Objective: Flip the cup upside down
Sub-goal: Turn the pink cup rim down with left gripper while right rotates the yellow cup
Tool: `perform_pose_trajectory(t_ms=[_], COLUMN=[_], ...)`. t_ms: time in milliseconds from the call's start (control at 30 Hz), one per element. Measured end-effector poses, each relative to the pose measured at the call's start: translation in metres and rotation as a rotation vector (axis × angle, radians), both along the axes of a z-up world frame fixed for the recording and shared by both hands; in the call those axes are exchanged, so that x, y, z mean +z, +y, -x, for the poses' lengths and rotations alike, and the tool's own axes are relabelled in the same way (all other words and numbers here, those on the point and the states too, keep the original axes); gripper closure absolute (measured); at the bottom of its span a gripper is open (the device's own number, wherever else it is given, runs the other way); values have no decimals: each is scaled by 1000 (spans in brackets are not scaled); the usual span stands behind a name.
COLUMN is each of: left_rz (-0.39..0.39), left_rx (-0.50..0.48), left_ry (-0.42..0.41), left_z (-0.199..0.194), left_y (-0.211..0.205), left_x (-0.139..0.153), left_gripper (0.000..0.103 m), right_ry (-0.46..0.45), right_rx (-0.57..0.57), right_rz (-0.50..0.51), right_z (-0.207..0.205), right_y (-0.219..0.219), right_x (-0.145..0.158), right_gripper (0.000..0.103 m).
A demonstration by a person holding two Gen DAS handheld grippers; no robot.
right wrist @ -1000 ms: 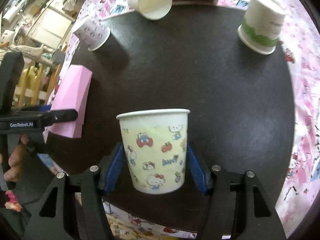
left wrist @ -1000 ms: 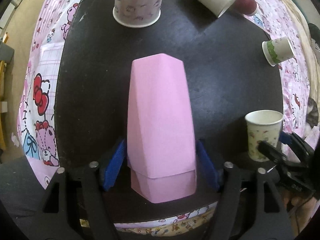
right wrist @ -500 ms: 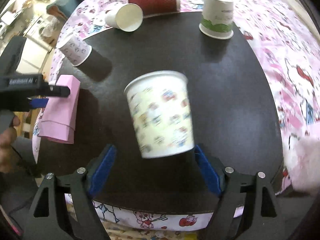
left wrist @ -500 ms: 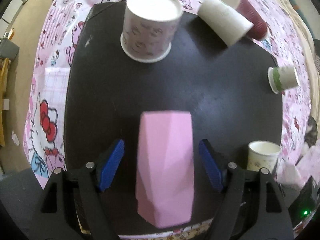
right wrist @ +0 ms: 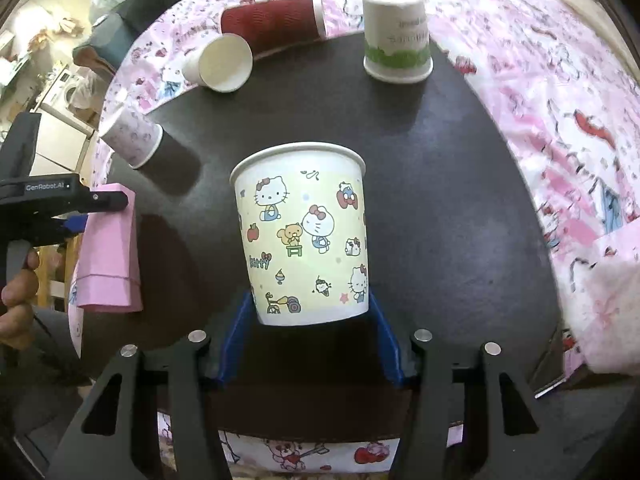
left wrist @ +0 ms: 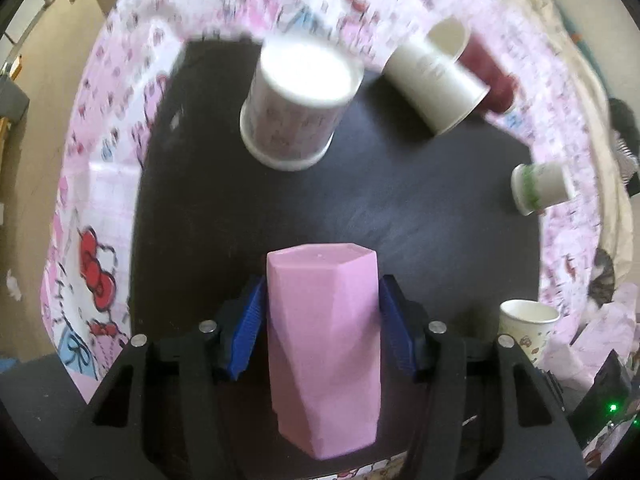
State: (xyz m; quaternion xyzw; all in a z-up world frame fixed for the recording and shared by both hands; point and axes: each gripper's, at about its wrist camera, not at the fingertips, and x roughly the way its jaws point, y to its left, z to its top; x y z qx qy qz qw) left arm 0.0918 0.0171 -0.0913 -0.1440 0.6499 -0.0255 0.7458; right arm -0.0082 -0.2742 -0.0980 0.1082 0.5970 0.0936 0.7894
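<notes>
My left tongs [left wrist: 320,336] pinch the pink cup [left wrist: 324,360] over the dark worktop [left wrist: 400,208]. My right tongs [right wrist: 308,332] pinch the cartoon cup [right wrist: 304,240], mouth up.

Cups on my table: six.
I count one pink faceted cup [left wrist: 324,356], one cartoon-print cup [right wrist: 304,240], one lilac-print cup [left wrist: 296,108], one green-banded cup [right wrist: 398,36], one plain white cup [right wrist: 220,64], one red ribbed cup [right wrist: 272,24].
</notes>
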Motion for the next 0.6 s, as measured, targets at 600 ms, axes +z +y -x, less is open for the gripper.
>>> perform_pose_trajectory(t_ms=[600], left_rz=[-226], left_rx=[-111], left_ry=[-290], left_z=[15], left_y=[-2], left_x=[60], left_gripper=[51], right_ry=[309], right_rx=[501], right_rz=[318], right_z=[-59], right_y=[-16], right_x=[25], right_gripper=[45])
